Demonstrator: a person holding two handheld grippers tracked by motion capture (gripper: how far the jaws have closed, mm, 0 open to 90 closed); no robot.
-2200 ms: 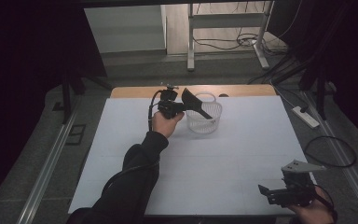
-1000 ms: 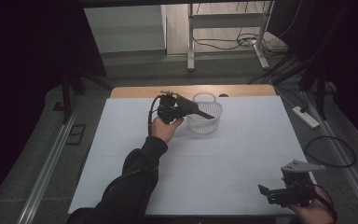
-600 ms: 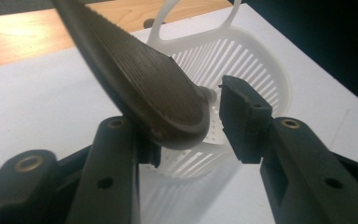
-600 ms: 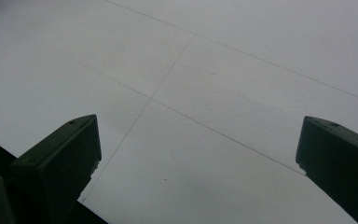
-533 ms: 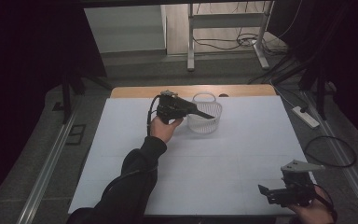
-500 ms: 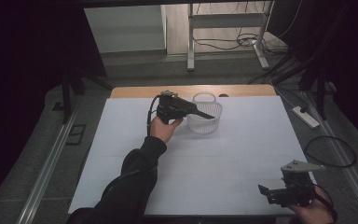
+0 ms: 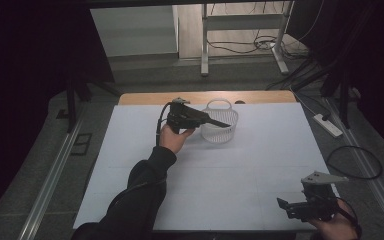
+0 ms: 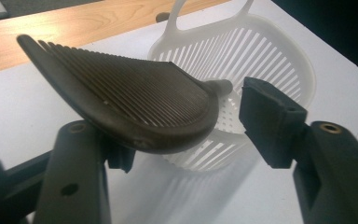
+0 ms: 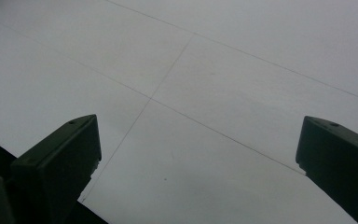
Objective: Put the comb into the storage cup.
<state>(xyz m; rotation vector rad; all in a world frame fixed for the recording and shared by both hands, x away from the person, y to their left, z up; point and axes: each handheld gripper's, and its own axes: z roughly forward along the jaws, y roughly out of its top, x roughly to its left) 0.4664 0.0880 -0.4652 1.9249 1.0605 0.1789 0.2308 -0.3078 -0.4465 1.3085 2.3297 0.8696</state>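
1. Two grippers are out over the white table (image 7: 220, 175). The right gripper (image 7: 307, 206) sits nearest, at the near right corner, held in a hand (image 7: 336, 227) at the bottom edge.
2. Its jaws stand wide apart with nothing between them; the right gripper view looks past them onto bare white tabletop (image 9: 205, 93) crossed by thin seams.
3. Farther up, a dark sleeve (image 7: 135, 200) runs from the bottom edge to the left hand (image 7: 172, 137).
4. The left gripper (image 7: 215, 121) reaches out over the rim of a white slatted basket (image 7: 220, 131), which stands on the table's far half, near the middle.
5. In the left gripper view, a dark ribbed comb (image 8: 130, 100) lies against the left-hand jaw, tilted, its narrow end over the basket (image 8: 261, 60). The other jaw's pad stands clear of it, so the jaws are parted.
6. Beyond the basket, a wooden strip (image 7: 260, 97) edges the table's far side.
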